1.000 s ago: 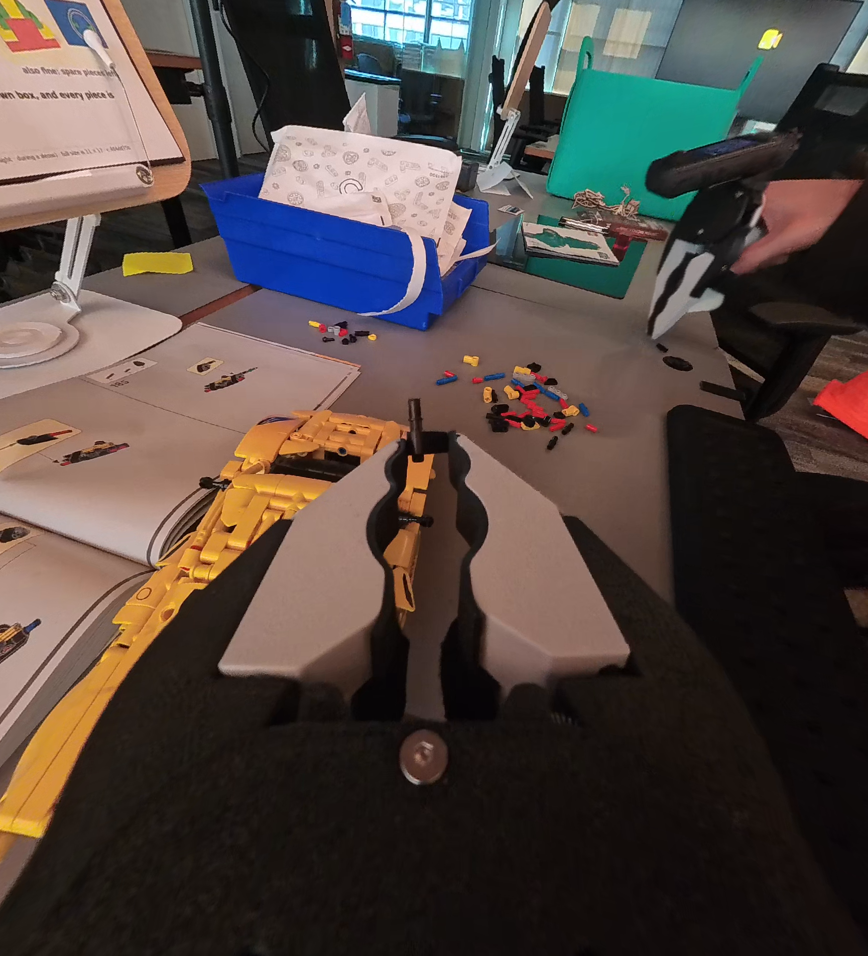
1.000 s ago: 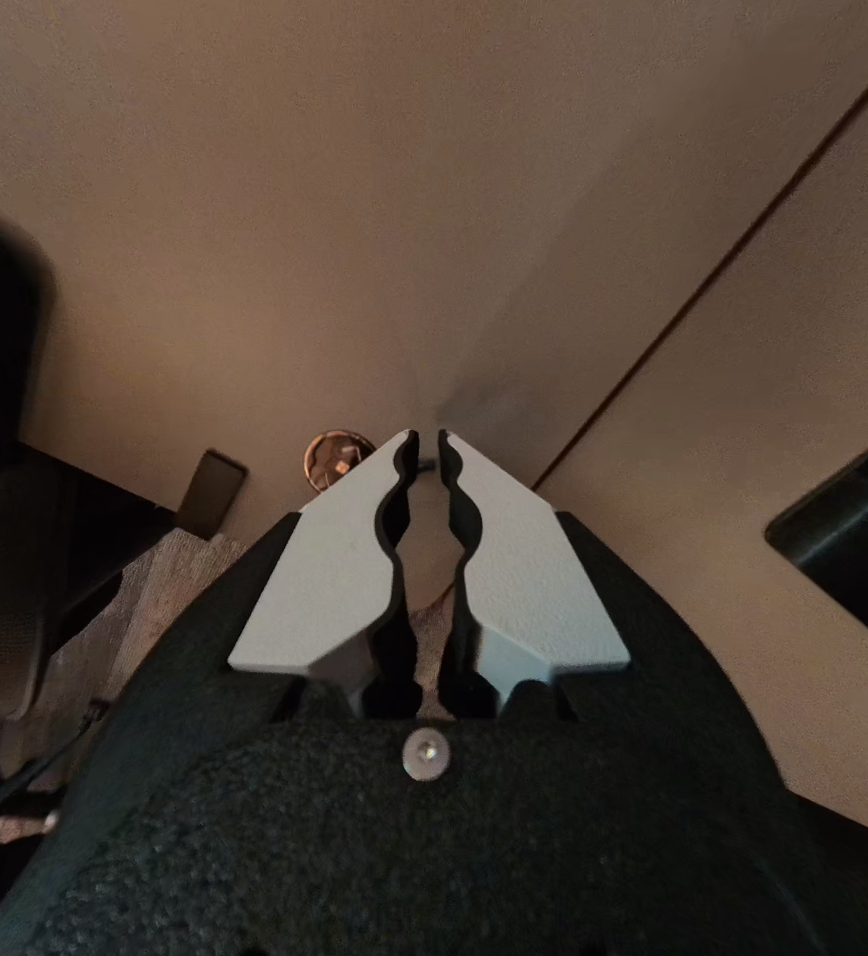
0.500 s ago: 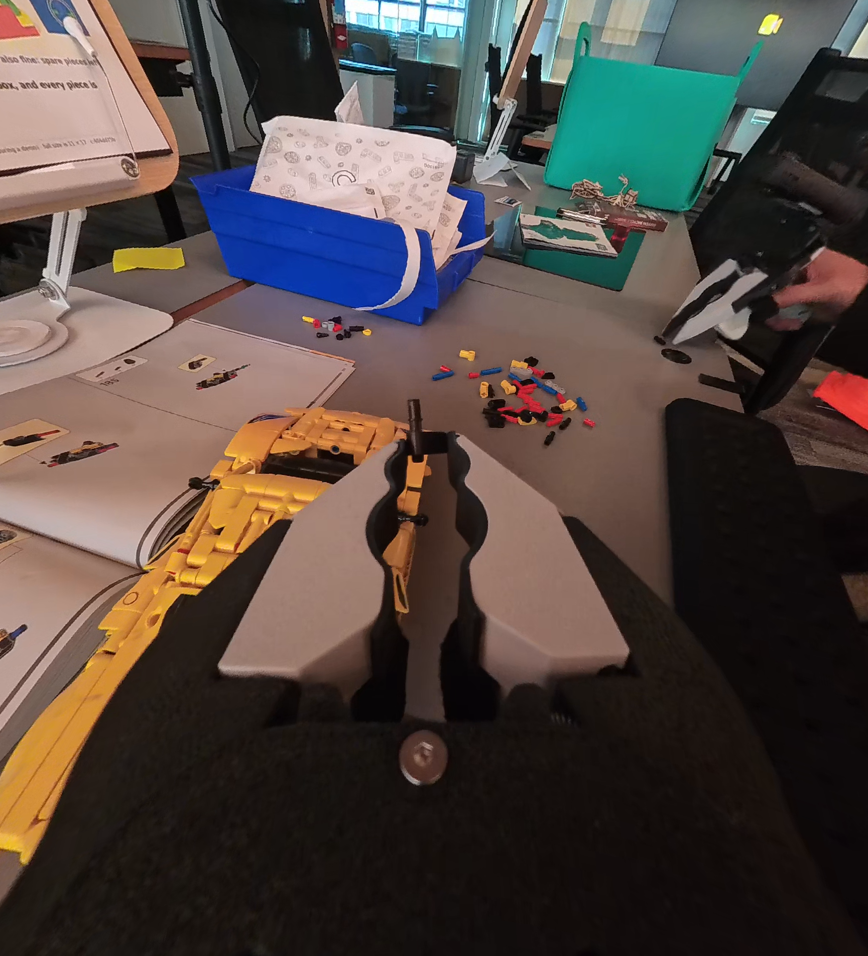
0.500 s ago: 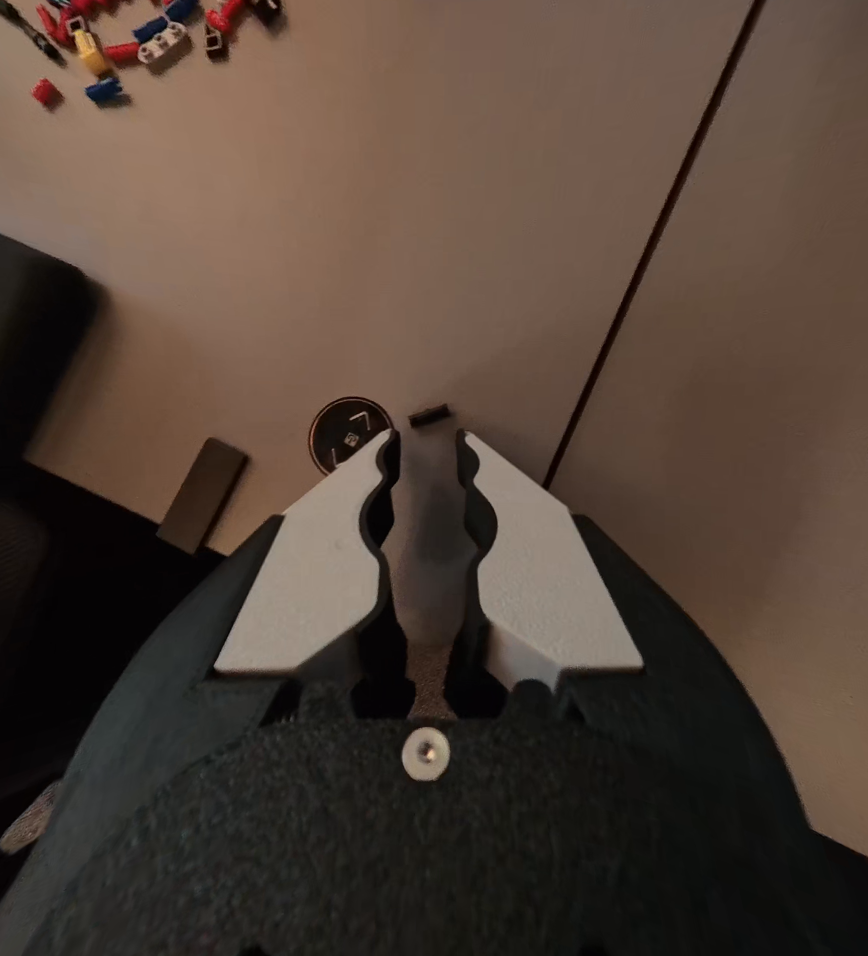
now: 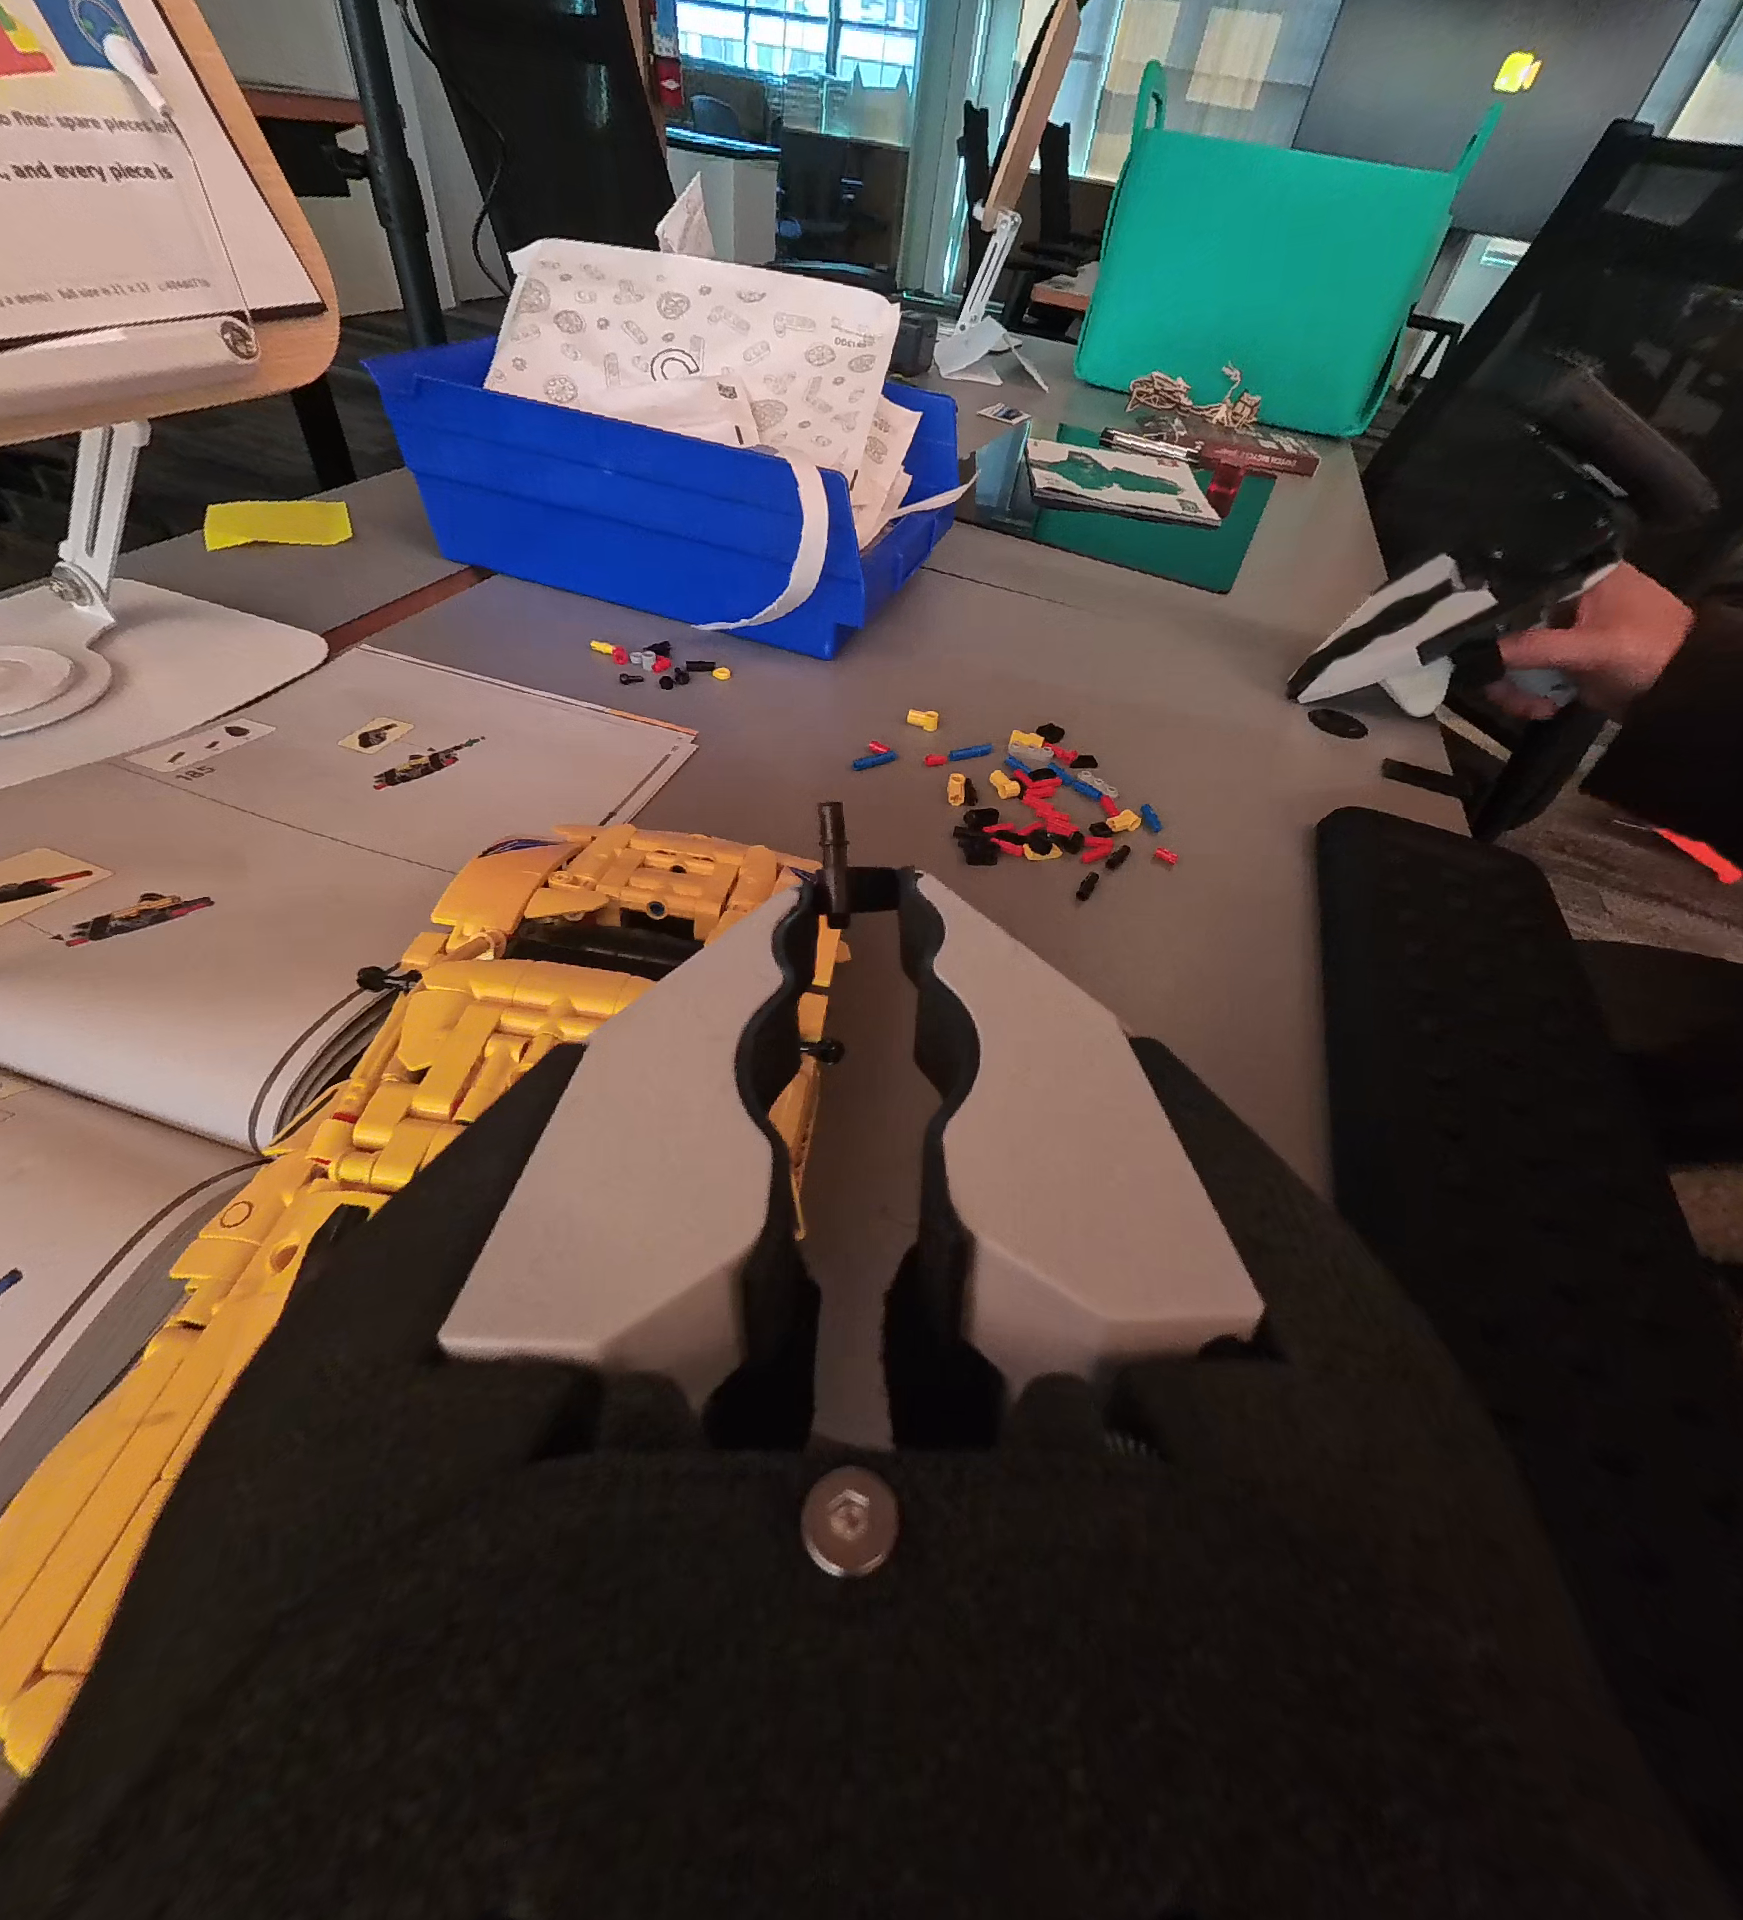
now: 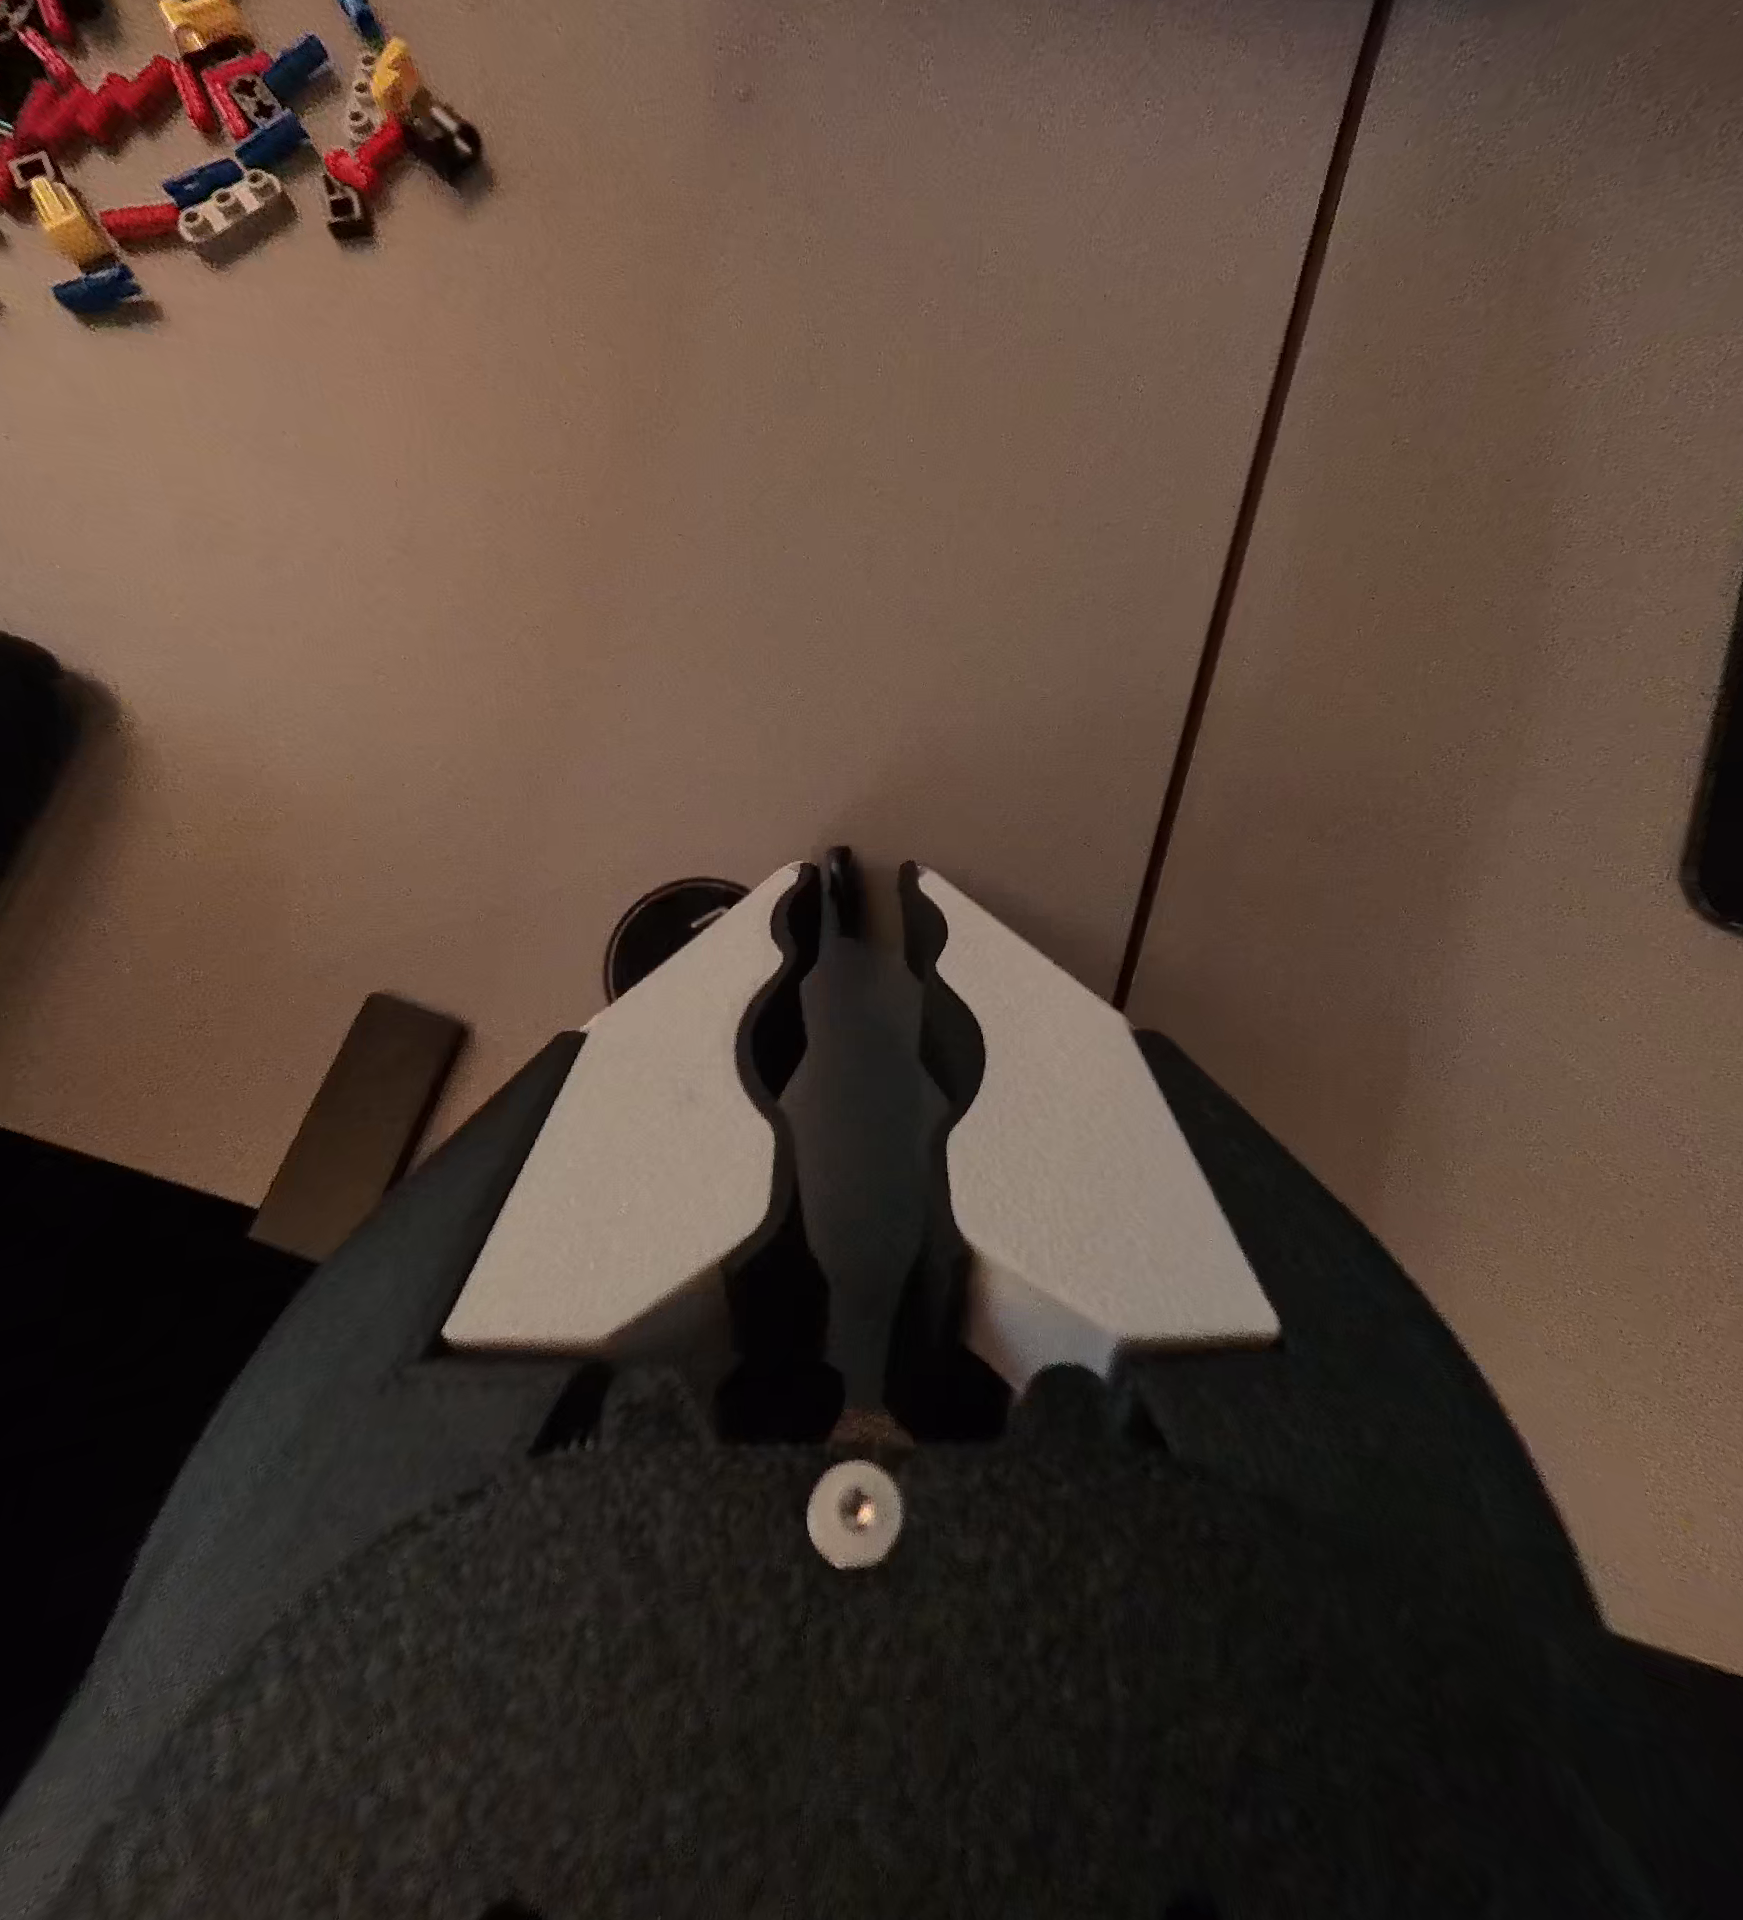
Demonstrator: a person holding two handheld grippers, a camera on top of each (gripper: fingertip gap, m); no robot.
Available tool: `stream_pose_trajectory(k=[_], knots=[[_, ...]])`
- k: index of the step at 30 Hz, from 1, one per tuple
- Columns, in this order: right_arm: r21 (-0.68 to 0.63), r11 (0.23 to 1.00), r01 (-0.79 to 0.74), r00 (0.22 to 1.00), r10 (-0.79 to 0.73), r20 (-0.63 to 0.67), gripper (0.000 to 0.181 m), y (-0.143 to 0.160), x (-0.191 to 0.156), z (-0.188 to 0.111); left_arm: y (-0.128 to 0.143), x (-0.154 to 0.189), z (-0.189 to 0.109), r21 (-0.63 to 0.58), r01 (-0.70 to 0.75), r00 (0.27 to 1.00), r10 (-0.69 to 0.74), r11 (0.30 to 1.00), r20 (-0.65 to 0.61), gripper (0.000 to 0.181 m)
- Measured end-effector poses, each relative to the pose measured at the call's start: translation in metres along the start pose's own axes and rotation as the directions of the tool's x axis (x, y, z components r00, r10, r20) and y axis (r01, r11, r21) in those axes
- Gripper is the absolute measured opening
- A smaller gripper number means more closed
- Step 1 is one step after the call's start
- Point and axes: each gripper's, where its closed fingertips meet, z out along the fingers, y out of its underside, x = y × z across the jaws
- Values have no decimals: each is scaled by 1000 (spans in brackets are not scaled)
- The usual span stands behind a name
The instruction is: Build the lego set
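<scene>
My left gripper point(image 5: 859, 885) is shut on a small black lego piece point(image 5: 832, 844) whose pin sticks up above the tips. It hovers just over the right side of the yellow lego car point(image 5: 534, 987) on the grey table. A pile of loose red, blue, yellow and black pieces point(image 5: 1043, 805) lies beyond; it also shows in the right wrist view point(image 6: 171, 135). My right gripper point(image 6: 856, 878) is low over the table near its right edge, jaws slightly apart. A small black piece point(image 6: 839, 883) sits between the tips against the left finger. The right gripper also shows in the left wrist view point(image 5: 1386, 649).
An open instruction booklet point(image 5: 223, 831) lies left of the car. A blue bin point(image 5: 638, 520) with paper bags stands behind, a green bag point(image 5: 1262, 270) farther back. A black disc point(image 6: 669, 914) and a dark flat strip point(image 6: 358, 1112) lie by my right gripper. A black chair arm point(image 5: 1469, 1039) is at right.
My right gripper came down to the table's right edge, opened, and its tips now sit around the small black piece. My left gripper has barely moved with its piece.
</scene>
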Motion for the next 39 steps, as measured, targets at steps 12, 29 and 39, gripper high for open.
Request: stream_pose_trajectory(k=[12,29,39], knots=[[-10,999,36,999,-36,0,4,4,0,-5,1,0,1,-5,-1,1000,1,1000,3,15],[-974,126,190,974,-145,172,3,12,8,-36,-2,1,-1,2,-11,1000,11,1000,8,14],[-975,71,210,972,-120,201,3,23,9,-35,-1,3,0,-5,-23,1000,23,1000,5,15]])
